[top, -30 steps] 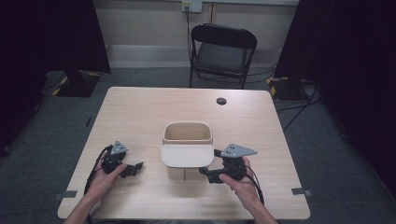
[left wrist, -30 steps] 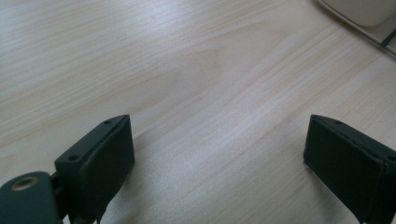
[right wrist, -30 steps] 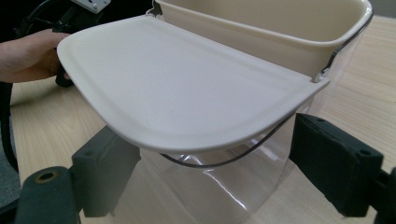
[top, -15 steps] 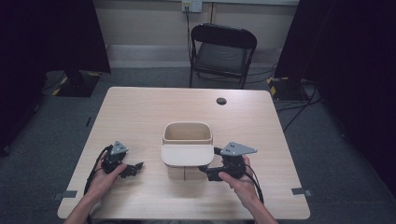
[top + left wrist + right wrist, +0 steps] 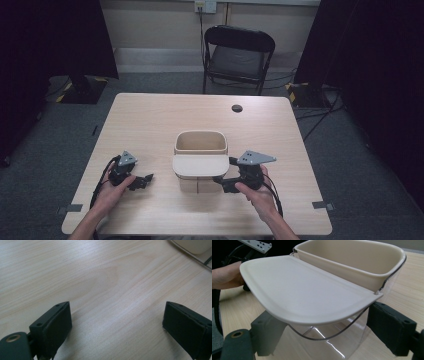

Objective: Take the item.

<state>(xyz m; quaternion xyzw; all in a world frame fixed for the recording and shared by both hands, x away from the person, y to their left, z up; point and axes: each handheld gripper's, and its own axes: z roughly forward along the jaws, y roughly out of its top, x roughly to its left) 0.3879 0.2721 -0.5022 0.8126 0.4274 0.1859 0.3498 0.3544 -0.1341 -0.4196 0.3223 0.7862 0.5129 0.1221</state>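
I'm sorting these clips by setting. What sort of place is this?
Probably a recording room or lab, not a home: dark curtains flank a lone wooden table, a folding chair stands behind it, and tape marks flag the grey carpet.

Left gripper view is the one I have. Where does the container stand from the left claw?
Observer: The container stands at the middle of the table, to the right of the left claw and apart from it.
Operator: Is its lid shut?
Observer: No, the lid stands open, tipped out toward the person.
Operator: And the right claw?
Observer: The right claw is open, one jaw on each side of the clear body, under the lid.
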